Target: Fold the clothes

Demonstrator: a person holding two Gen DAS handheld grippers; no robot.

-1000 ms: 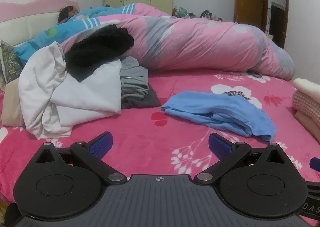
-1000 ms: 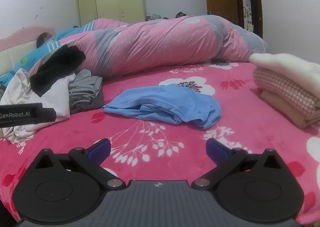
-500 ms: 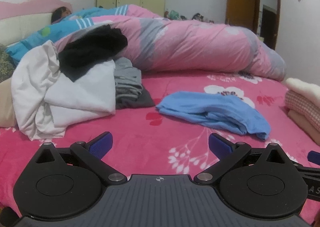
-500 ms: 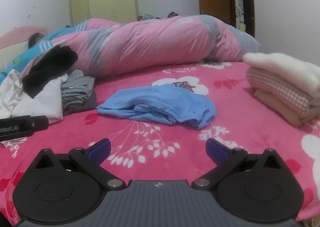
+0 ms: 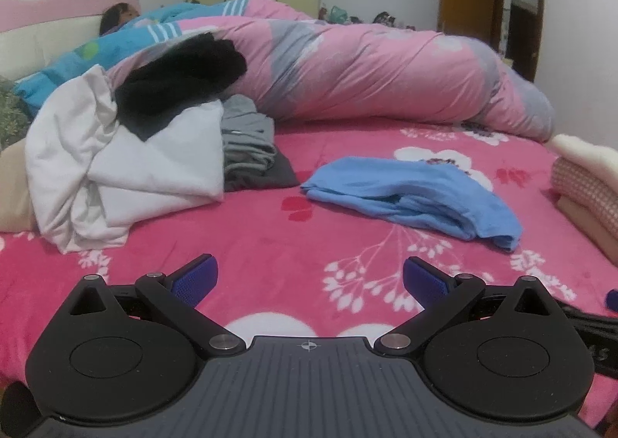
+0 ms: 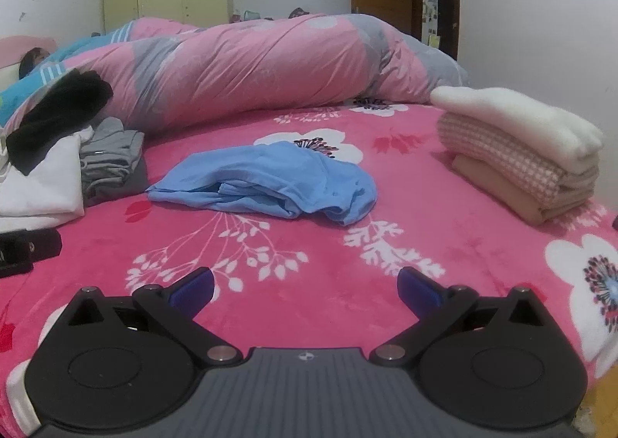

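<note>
Bedspread (image 5: 239, 229) in hot pink with white flowers carries a crumpled blue garment (image 5: 413, 194) near the middle of the bed, touching nothing else. Left tongs (image 5: 309, 279) and right tongs (image 6: 305, 287) both hover low over the near edge, blue pads spread wide, holding nothing. To the left lies a heap of white, black and grey clothes (image 5: 154, 152); to the right, a folded stack (image 6: 521, 152). A rolled pink duvet (image 6: 262, 63) lies behind.
</note>
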